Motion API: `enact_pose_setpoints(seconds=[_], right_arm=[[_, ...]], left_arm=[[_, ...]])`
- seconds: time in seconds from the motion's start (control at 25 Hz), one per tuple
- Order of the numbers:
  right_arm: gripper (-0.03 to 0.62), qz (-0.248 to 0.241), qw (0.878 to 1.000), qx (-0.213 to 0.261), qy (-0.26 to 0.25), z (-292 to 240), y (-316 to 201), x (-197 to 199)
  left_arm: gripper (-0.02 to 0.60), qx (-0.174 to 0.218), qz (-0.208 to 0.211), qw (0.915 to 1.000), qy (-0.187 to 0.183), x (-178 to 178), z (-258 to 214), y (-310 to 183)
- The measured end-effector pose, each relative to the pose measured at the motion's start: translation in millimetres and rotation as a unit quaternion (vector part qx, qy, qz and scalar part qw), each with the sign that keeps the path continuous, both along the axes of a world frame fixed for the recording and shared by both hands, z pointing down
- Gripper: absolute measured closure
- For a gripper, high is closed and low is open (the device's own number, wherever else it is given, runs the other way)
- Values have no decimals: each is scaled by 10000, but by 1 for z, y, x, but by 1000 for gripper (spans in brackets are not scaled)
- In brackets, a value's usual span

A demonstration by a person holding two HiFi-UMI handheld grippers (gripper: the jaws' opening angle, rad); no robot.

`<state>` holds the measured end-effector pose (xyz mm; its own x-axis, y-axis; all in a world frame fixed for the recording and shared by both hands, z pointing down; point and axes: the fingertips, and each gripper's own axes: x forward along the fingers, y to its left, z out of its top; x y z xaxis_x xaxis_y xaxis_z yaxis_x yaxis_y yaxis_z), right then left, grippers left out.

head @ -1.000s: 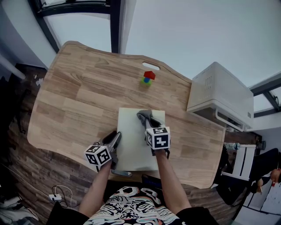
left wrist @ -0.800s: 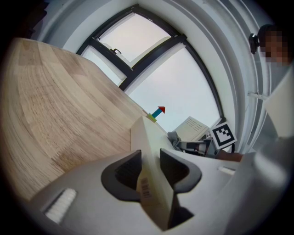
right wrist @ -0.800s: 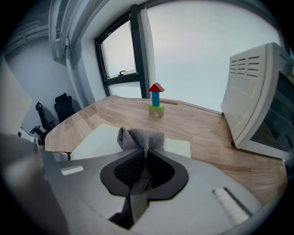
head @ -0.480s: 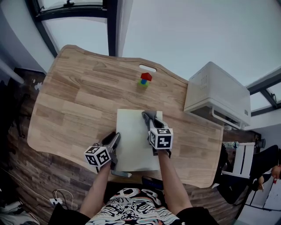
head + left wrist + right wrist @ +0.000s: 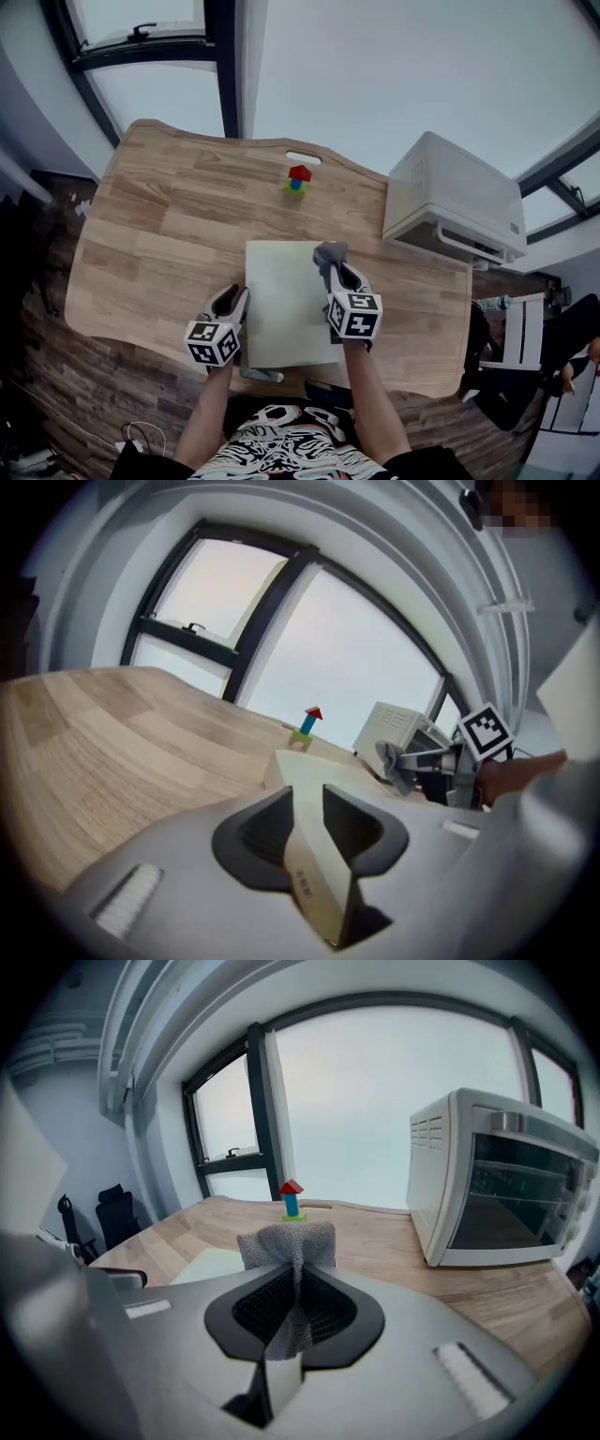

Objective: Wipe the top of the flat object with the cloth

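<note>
Head view overhead — gripper views low, close, sharing the table (image 5: 159, 225).

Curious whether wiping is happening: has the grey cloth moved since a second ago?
Yes. The grey cloth shifted right across the board: earlier below the toy block tower, now right of it.

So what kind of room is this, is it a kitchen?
Probably not a real kitchen, more like an office or workroom. There is a white countertop oven on a wooden table, but also big windows and a black office chair off to the side.
</note>
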<state>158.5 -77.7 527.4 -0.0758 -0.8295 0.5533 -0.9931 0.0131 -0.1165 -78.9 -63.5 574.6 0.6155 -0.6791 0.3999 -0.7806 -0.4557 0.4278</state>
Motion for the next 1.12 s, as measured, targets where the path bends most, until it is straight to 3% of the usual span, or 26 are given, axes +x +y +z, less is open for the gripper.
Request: enact_pose_setpoints(seconds=[0.12,0.36,0.64,0.92,1.12], right_arm=[[569,-49,9998,175,63,-16,14,-3],[569,-166,9974,677,167,-53,45,-16],[569,-312,9894,1398,233,-102,80,-36],[571,-138,9875,1541,299,-120,107,-30],[571,-153,9863,1630,221,-123,117,-29]], left_arm=[[448,366,76,9989,-276,-1,-22,-2],[517,906,154,9956,-195,3,-78,1],[525,1740,127,9845,-200,7,-151,11],[525,1977,185,9799,180,13,-193,28],[525,2084,34,9780,-53,12,-189,35]])
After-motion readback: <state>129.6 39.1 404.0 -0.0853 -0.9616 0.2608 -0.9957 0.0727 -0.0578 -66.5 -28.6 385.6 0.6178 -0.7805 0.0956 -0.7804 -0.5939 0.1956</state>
